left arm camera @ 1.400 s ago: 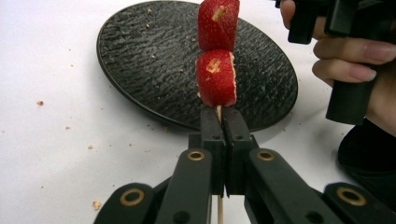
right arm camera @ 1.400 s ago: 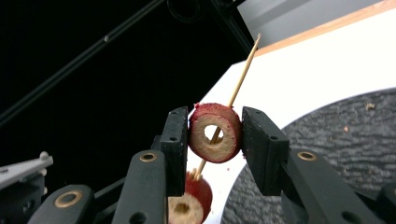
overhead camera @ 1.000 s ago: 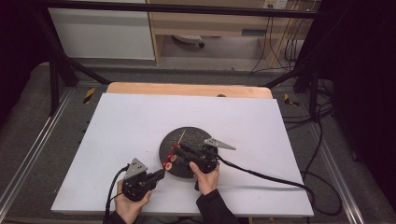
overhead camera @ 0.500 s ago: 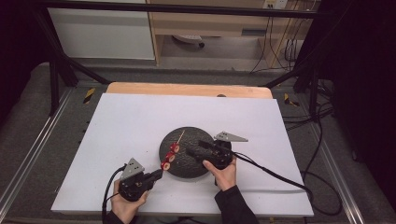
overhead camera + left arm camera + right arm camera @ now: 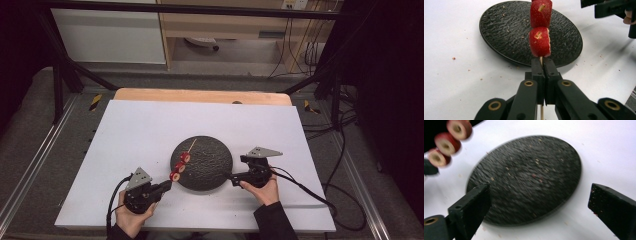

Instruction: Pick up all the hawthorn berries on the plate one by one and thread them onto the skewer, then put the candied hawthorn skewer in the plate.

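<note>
A thin wooden skewer (image 5: 191, 146) carries three red strawberry slices (image 5: 180, 167) and slants over the left rim of a round black plate (image 5: 212, 165). My left gripper (image 5: 167, 184) is shut on the skewer's near end, just off the plate's front left. In the left gripper view the jaws (image 5: 543, 66) pinch the stick right below the lowest strawberry slice (image 5: 539, 45), with the plate (image 5: 506, 32) beyond. My right gripper (image 5: 231, 177) is at the plate's right edge; its jaws have just been opening. They stand wide (image 5: 539, 195) with nothing between them, facing the plate (image 5: 529, 175) and the strawberry slices (image 5: 447, 143).
The plate lies on a white board (image 5: 150, 125) that covers a wooden table (image 5: 200, 95). Crumbs dot the plate and the board. A cable (image 5: 310, 195) trails right from my right gripper. Metal rails and dark frame posts flank the table.
My right gripper has drawn back to the right, from the skewer over the plate to the plate's right edge, and its jaws have opened. My left gripper keeps holding the skewer in place.
</note>
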The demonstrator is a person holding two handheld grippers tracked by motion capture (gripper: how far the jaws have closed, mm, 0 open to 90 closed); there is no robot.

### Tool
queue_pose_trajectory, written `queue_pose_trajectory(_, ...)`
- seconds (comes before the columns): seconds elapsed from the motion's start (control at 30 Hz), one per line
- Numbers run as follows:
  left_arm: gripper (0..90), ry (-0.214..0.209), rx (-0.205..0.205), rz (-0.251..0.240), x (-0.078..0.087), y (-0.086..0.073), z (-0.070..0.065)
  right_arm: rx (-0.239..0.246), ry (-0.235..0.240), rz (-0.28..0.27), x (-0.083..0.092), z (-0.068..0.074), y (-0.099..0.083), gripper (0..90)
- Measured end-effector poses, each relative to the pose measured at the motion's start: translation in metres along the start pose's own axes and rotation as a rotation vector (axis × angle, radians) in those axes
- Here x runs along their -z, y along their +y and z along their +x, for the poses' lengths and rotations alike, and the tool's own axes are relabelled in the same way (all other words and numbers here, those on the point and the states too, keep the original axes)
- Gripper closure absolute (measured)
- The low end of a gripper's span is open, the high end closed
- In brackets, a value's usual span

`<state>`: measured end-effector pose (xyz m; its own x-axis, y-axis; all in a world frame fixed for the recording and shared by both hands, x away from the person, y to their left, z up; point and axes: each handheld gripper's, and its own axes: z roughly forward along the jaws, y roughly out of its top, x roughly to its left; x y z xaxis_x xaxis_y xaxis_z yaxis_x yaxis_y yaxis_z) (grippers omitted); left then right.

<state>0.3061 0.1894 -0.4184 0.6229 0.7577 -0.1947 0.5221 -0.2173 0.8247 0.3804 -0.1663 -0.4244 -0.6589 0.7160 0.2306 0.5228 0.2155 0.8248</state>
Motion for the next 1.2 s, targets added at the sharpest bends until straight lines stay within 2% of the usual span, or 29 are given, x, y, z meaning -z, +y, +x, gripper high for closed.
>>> queue_pose_trajectory(0.13, 88.7, -0.001, -0.002, 0.003, 0.001, 0.005, 0.000, 0.033, -0.025, 0.024, 0.009, -0.009, -0.009, 2.9)
queue_pose_trajectory(0.37, 88.7, 0.008, 0.001, 0.026, 0.000, 0.018, 0.004, 0.080, -0.057, 0.098, 0.023, -0.019, -0.022, 0.8)
queue_pose_trajectory(0.6, 88.7, 0.024, -0.004, 0.068, -0.006, 0.035, 0.010, 0.054, -0.071, 0.095, 0.035, -0.031, -0.035, 0.5)
queue_pose_trajectory(0.77, 88.7, 0.035, -0.025, 0.115, -0.015, 0.045, 0.010, 0.028, -0.078, 0.089, 0.043, -0.038, -0.041, 0.6)
queue_pose_trajectory(0.9, 88.7, 0.047, -0.036, 0.147, -0.024, 0.052, 0.009, 0.042, -0.083, 0.087, 0.048, -0.041, -0.045, 0.9)
queue_pose_trajectory(1.2, 88.7, 0.067, -0.082, 0.237, -0.045, 0.064, 0.006, 0.026, -0.088, 0.082, 0.054, -0.045, -0.048, 0.6)
